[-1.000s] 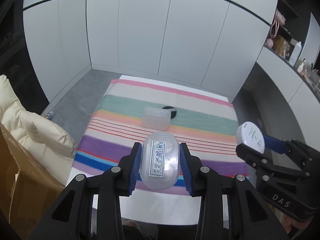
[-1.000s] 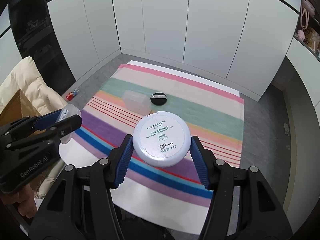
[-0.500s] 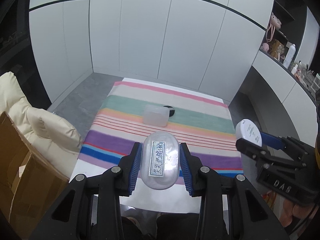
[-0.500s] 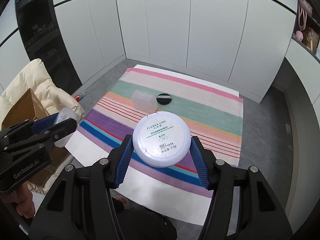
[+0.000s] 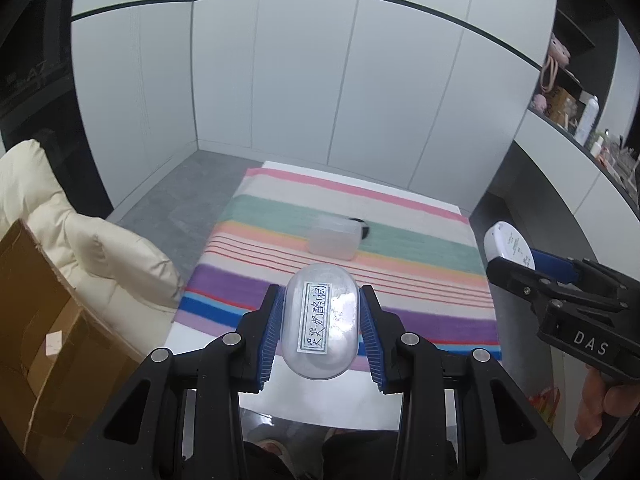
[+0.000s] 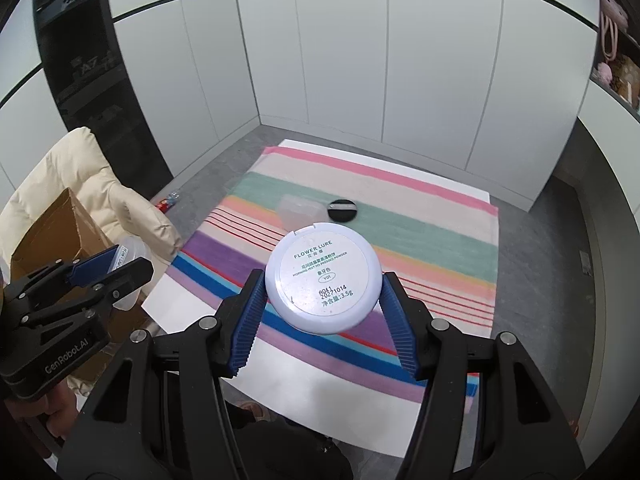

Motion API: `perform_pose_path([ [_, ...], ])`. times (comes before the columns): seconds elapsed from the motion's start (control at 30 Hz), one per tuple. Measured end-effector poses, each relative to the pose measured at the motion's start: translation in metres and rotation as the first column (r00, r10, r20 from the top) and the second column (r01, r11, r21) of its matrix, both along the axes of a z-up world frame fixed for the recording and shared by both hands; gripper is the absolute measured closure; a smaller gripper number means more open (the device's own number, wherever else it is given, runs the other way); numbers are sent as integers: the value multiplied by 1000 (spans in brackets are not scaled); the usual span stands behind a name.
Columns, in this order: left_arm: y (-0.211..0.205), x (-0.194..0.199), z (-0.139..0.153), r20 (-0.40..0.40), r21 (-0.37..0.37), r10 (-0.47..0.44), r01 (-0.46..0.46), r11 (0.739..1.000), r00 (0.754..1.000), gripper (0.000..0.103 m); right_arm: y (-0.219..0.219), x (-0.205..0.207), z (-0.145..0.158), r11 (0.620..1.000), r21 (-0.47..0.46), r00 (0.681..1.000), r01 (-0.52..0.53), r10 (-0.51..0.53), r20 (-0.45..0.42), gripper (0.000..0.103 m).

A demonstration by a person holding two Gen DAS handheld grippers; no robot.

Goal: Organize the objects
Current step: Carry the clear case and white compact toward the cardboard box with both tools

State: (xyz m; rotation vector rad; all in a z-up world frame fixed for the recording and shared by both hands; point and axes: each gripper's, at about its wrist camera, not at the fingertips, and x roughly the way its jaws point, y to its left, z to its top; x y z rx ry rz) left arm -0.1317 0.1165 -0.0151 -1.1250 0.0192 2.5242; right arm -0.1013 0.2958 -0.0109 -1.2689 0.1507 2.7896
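My left gripper (image 5: 320,330) is clamped on a small clear oval box (image 5: 319,320) with a paper label, and the blue pads (image 5: 272,332) press on its two long sides. My right gripper (image 6: 322,300) is clamped on a round white powder case (image 6: 323,277), held by the rim on two opposite sides, with its printed face toward the camera. Both things are in the air, above the near edge of the striped blanket (image 5: 420,252) that covers the surface. I judge that both are light, so weight is not the problem. The oval box looks like thin, glossy, hard plastic; I think it can slip or turn between the pads because its sides are curved, and too much force may crack it. The grip at its widest middle part seems correct to me. The powder case is stiff, but I believe the pressed powder inside is fragile, so I would put it down gently and flat. A round rim gives only small contact, so it may rotate in the pads. Farther on the blanket lie a cloudy plastic container (image 5: 334,239) and, just beside it, a black round lid (image 6: 342,210); I cannot tell if they touch.
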Motion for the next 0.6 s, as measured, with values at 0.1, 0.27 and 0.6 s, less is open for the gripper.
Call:
perform_pose_path([
  [0.1, -13, -7, 1, -10, 1, 23, -23, 1000, 1000, 64, -7, -5, -1, 1000, -1, 1000, -12, 12, -2, 43],
  [0.27, -32, -15, 1, -32, -12, 60, -60, 998, 998, 64, -27, -18, -4, 998, -2, 998, -56, 56, 7, 43],
  [0.6, -75, -19, -2, -43, -18, 128, -128, 992, 991, 64, -76, -38, -4, 989, 23, 989, -149, 149, -3, 43],
])
